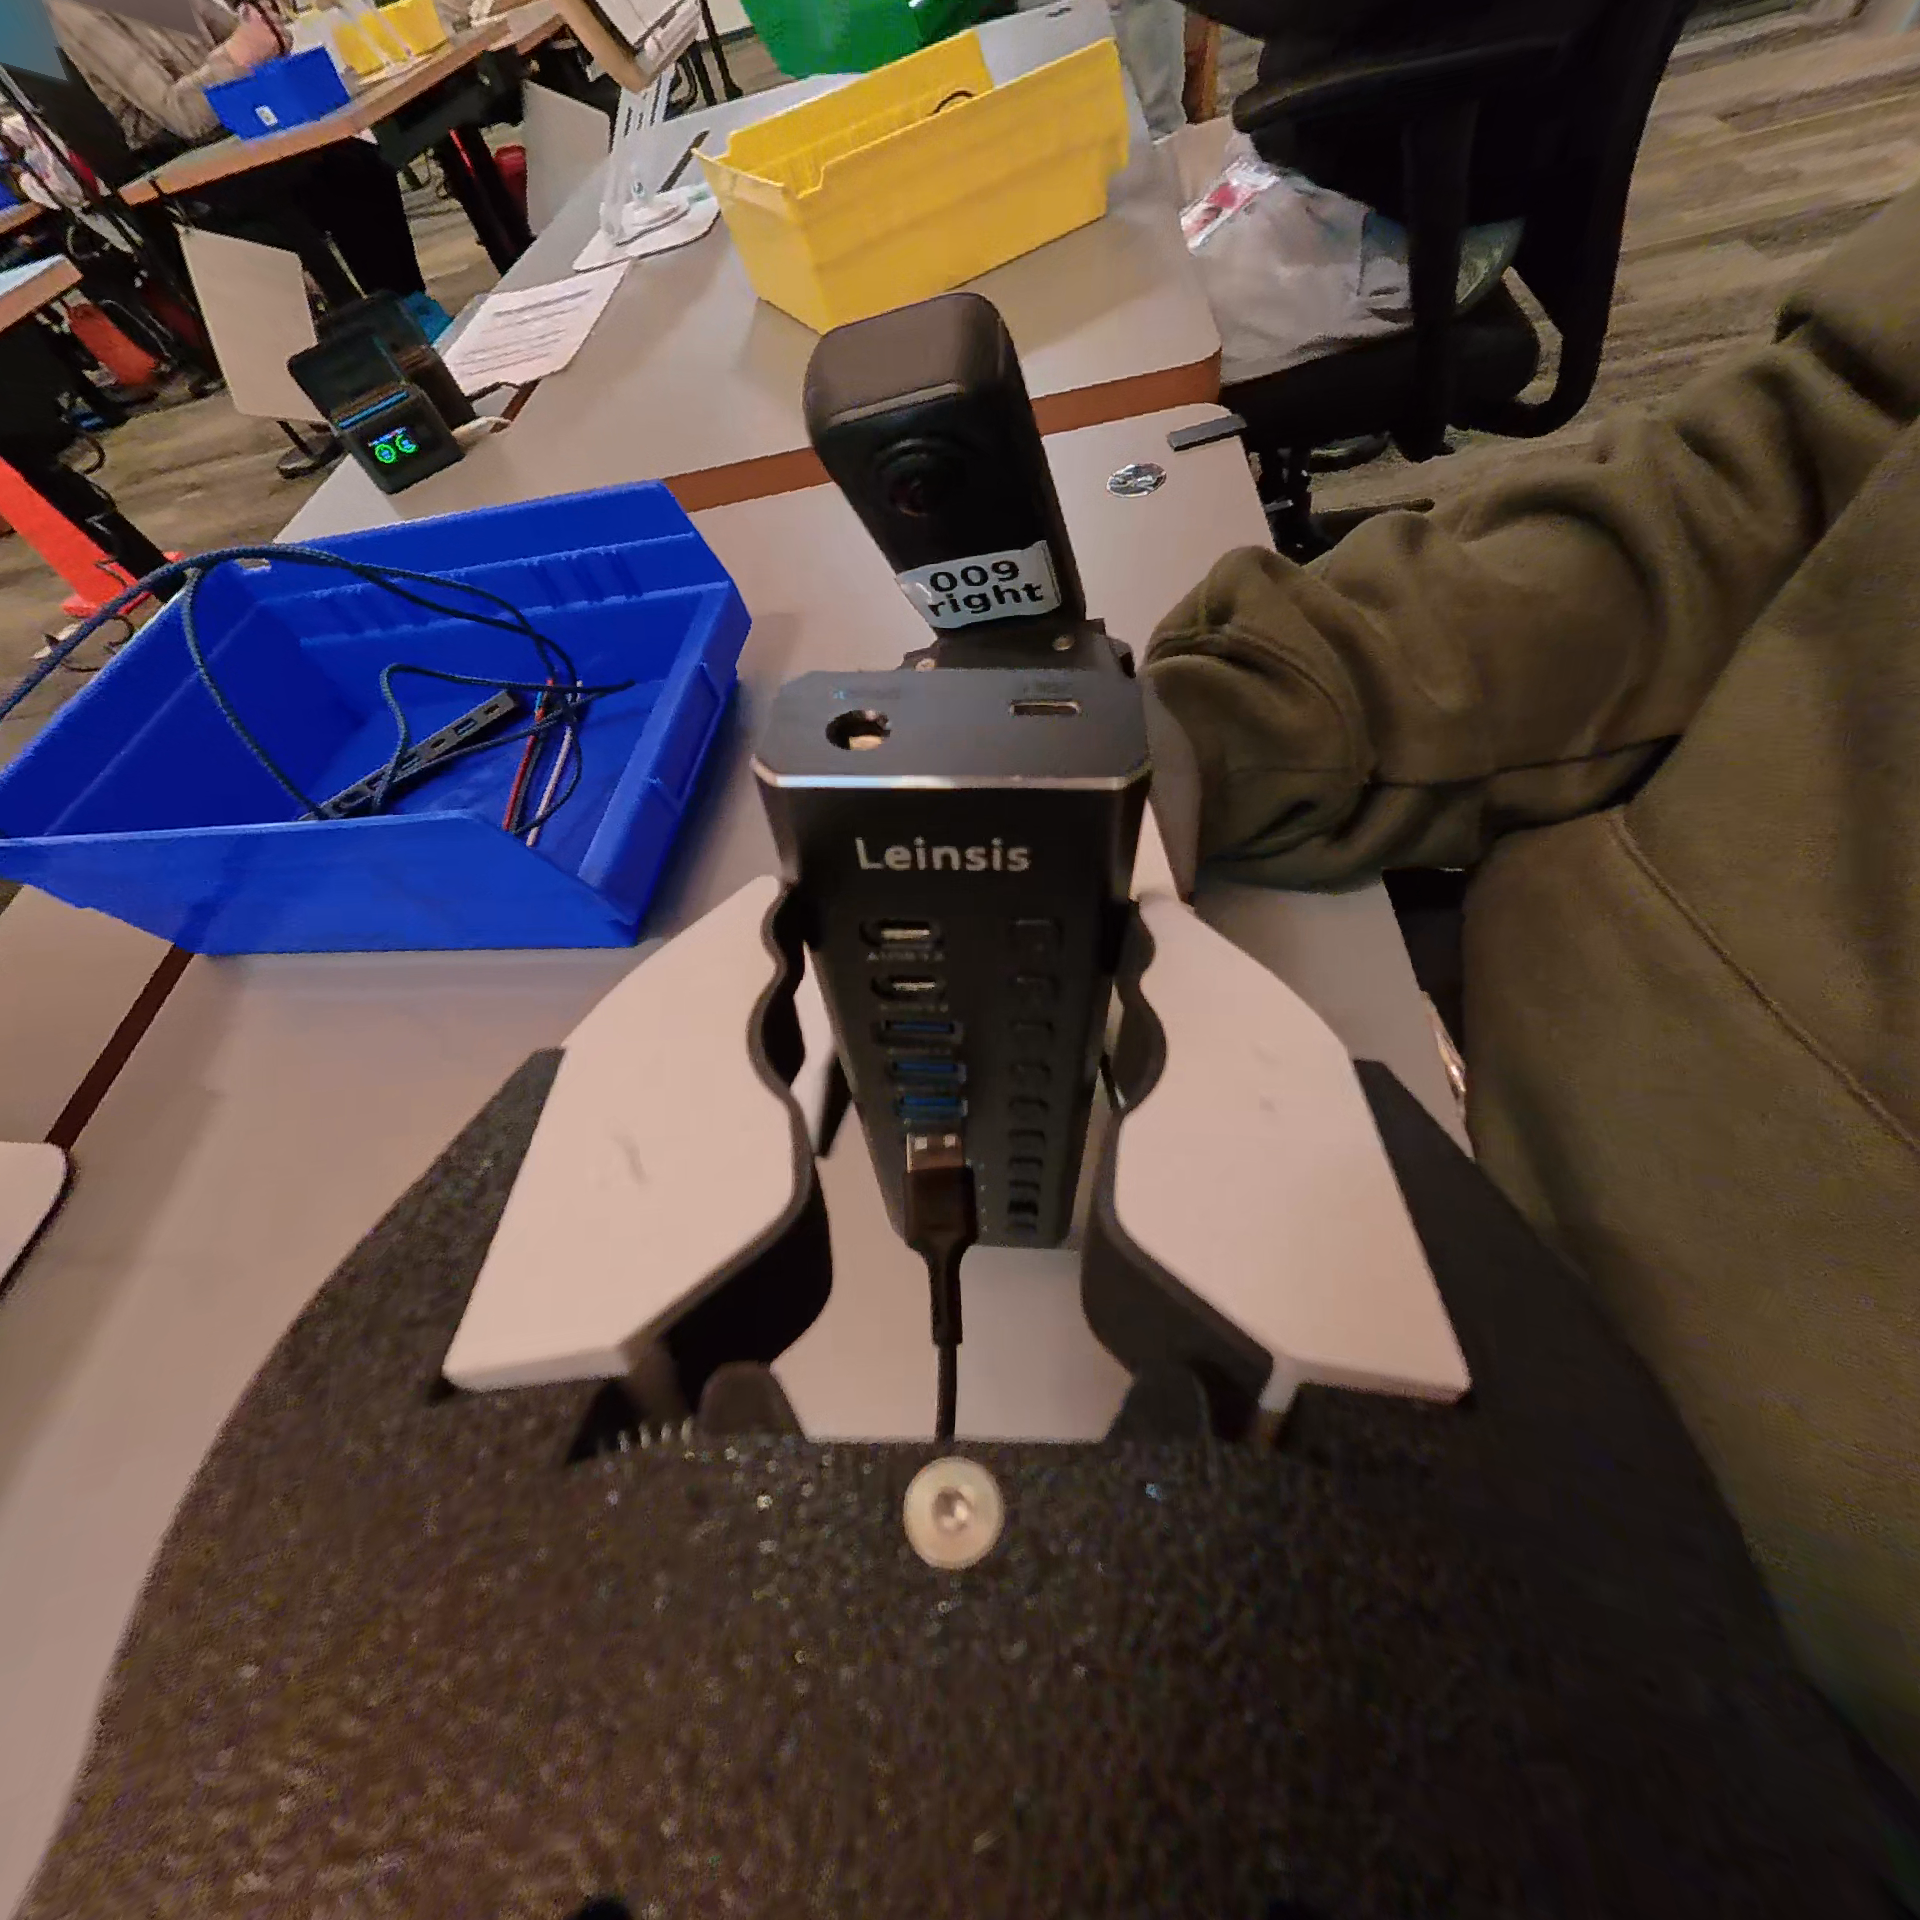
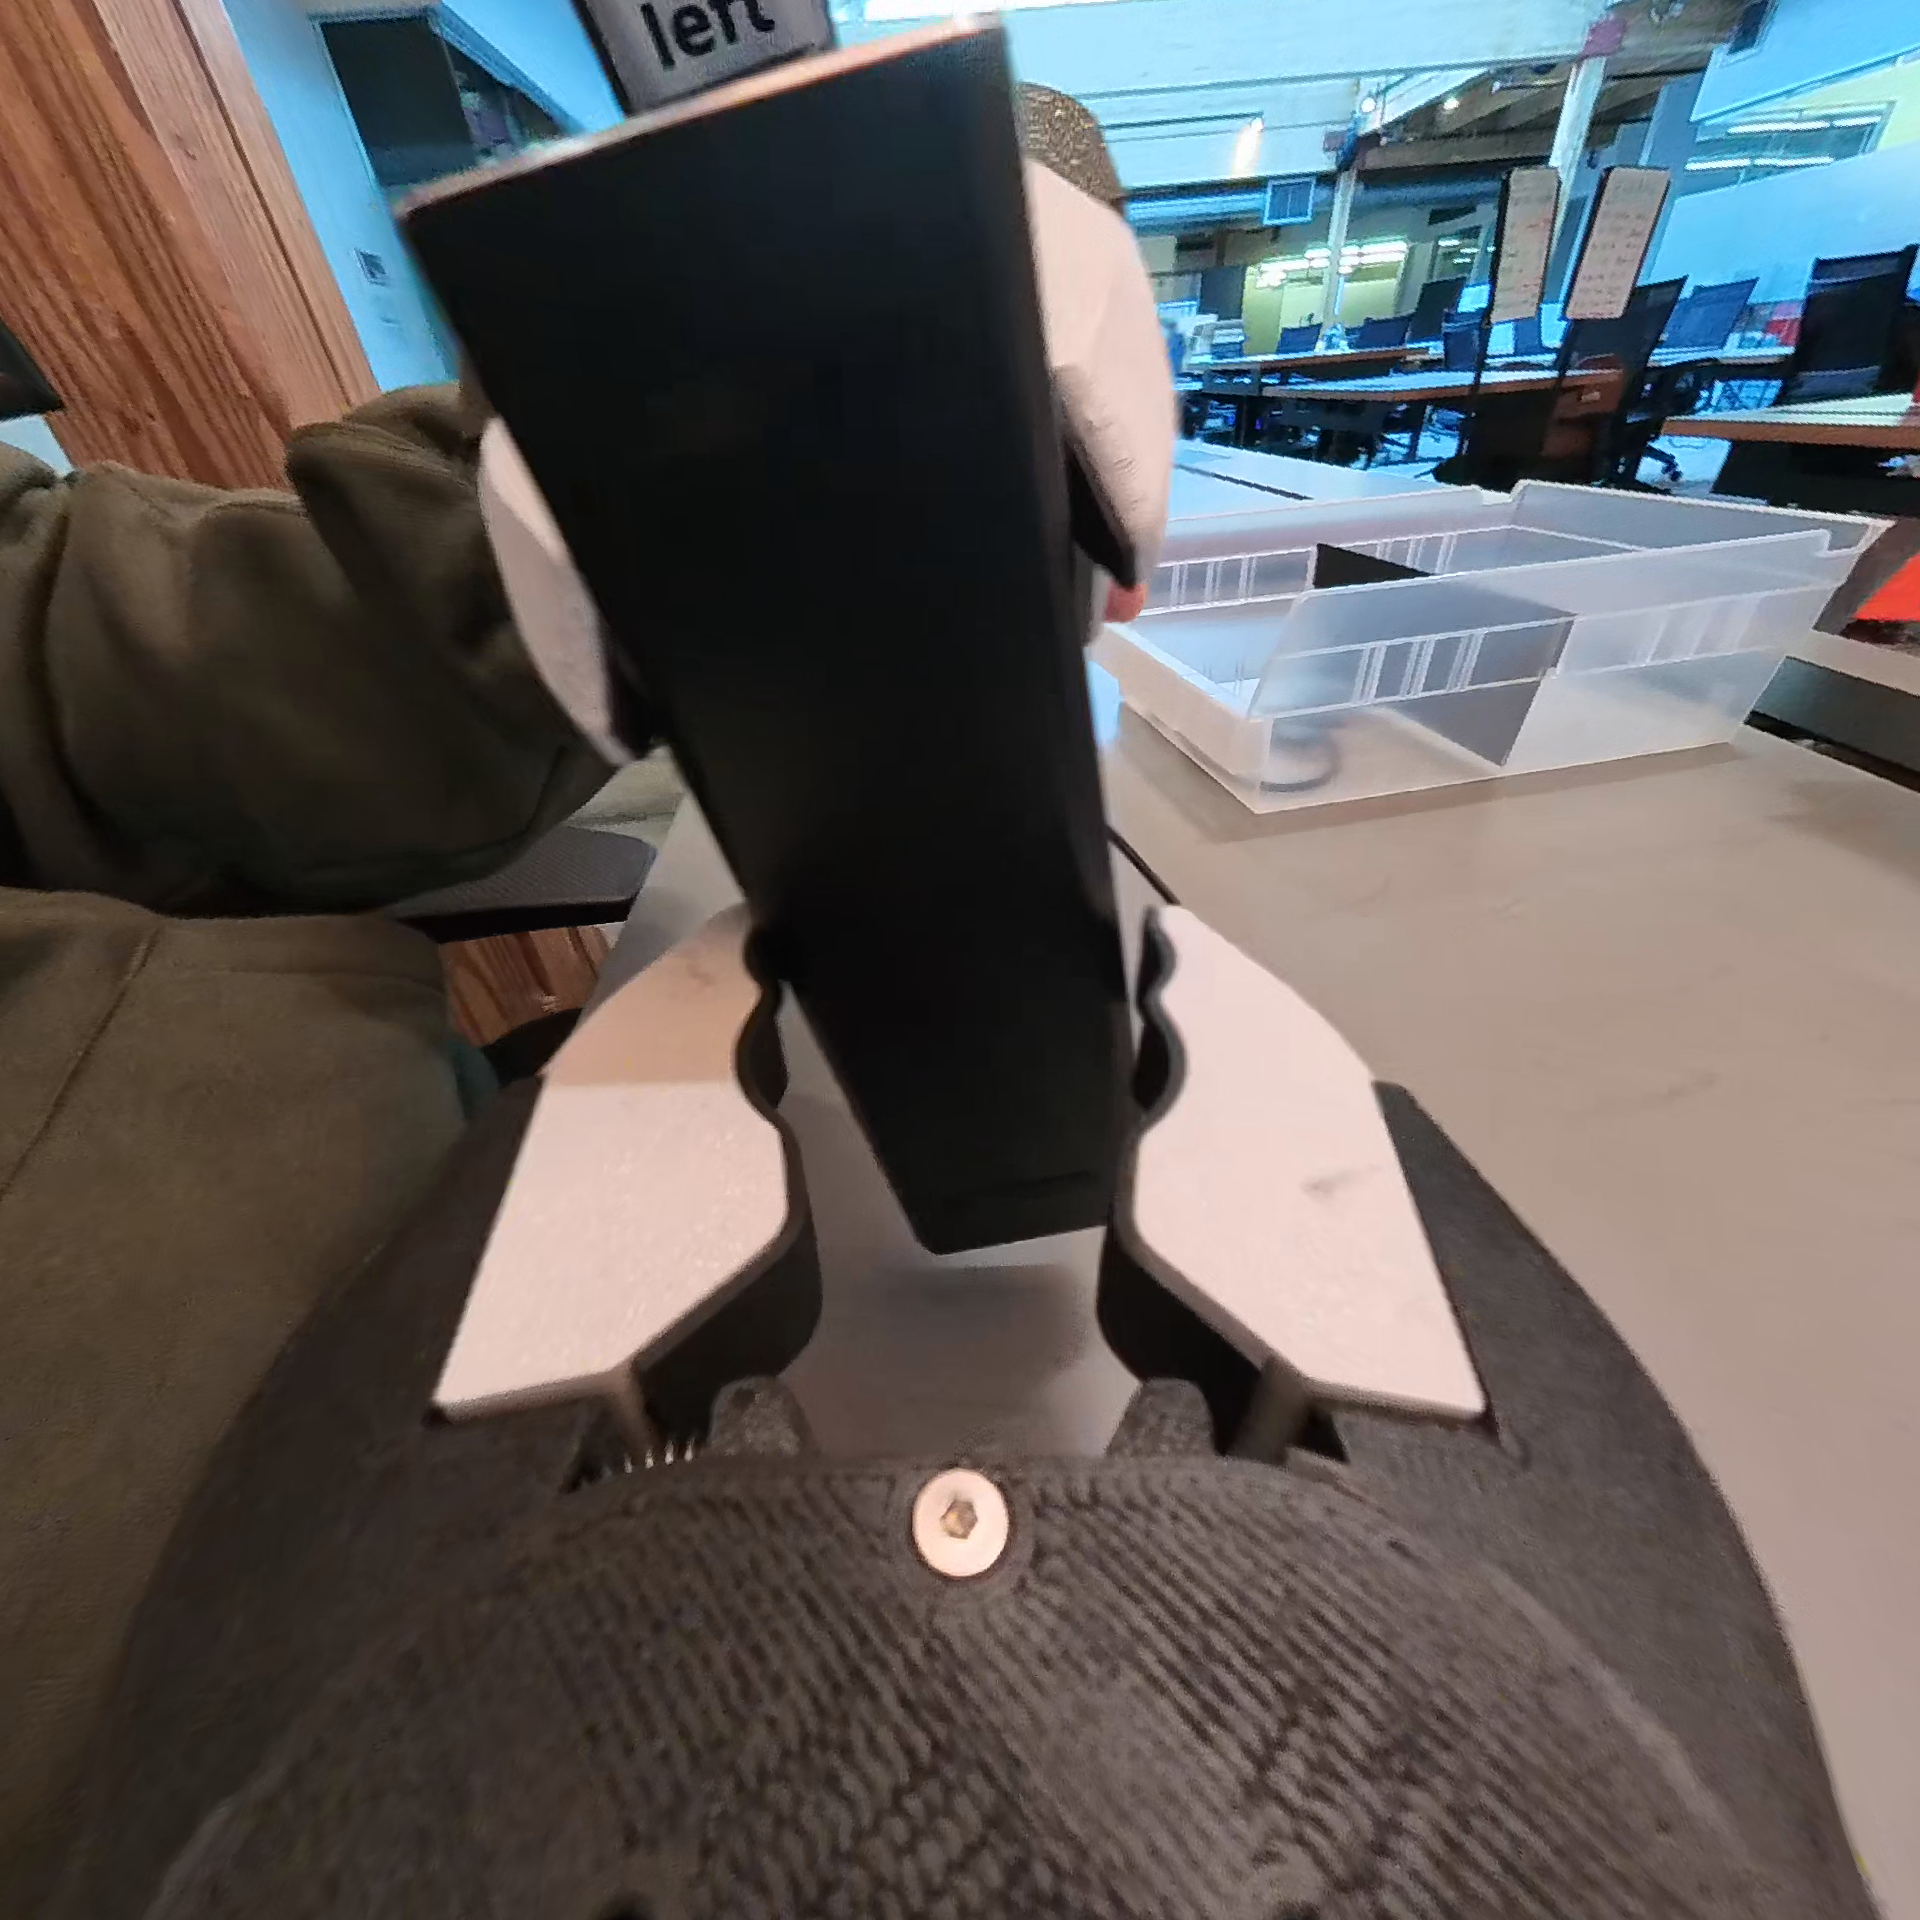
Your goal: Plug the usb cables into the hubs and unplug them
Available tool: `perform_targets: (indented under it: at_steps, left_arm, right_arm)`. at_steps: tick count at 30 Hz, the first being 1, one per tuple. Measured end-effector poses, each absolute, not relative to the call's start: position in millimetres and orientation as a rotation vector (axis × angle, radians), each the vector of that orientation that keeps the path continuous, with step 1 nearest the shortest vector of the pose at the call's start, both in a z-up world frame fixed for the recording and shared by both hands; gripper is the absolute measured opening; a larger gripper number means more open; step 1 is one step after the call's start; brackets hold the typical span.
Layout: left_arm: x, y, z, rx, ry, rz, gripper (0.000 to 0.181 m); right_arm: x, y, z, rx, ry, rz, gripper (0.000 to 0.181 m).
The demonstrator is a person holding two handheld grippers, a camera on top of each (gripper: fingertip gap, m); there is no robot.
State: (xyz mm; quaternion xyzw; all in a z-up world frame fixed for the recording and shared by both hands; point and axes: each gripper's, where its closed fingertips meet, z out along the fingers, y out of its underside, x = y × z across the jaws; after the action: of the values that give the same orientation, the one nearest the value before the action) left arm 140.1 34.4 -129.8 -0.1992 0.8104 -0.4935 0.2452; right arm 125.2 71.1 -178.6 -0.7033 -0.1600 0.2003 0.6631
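A black multi-port USB hub [image 1: 951, 997] is held above the grey table [image 1: 312, 1091], port side toward the left wrist view. My left gripper [image 1: 961, 935] is shut on its sides. A black USB cable plug [image 1: 940, 1195] sits at the lowest port with some metal shell showing, and its cord runs down toward the gripper body. My right gripper [image 2: 956, 945] grips the same hub's plain back [image 2: 831, 623]. Its camera [image 1: 935, 468] shows behind the hub. The left gripper's white fingers [image 2: 1101, 364] clamp the hub's far end in the right wrist view.
A blue bin [image 1: 364, 883] at the left holds loose cables and a slim hub strip [image 1: 416, 753]. A yellow bin [image 1: 914, 187] stands on the far table. A clear plastic tray [image 2: 1507, 644] sits at the right. An olive sleeve [image 1: 1507, 675] is close on the right. The gap from one gripper's tips to the other's is roughly 6 cm.
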Motion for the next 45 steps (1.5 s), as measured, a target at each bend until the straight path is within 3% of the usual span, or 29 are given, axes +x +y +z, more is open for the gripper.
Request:
perform_targets:
  at_steps: [20,27,37,45]
  left_arm:
    - [138,57,-119,-0.746,2.135,-1.319,0.062]
    - [129,80,-153,-0.876,2.182,-1.128,0.031]
    - [135,63,-165,-0.933,2.15,-1.092,0.014]
    - [138,62,-159,-0.973,2.09,-1.126,0.013]
  right_arm:
    - [143,56,-157,-1.409,-0.283,0.575,0.062]
    - [138,55,-157,-1.41,-0.317,0.576,0.062]
    - [136,55,-159,-1.417,-0.325,0.547,0.061]
    - [135,54,-158,-1.408,-0.333,0.558,0.061]
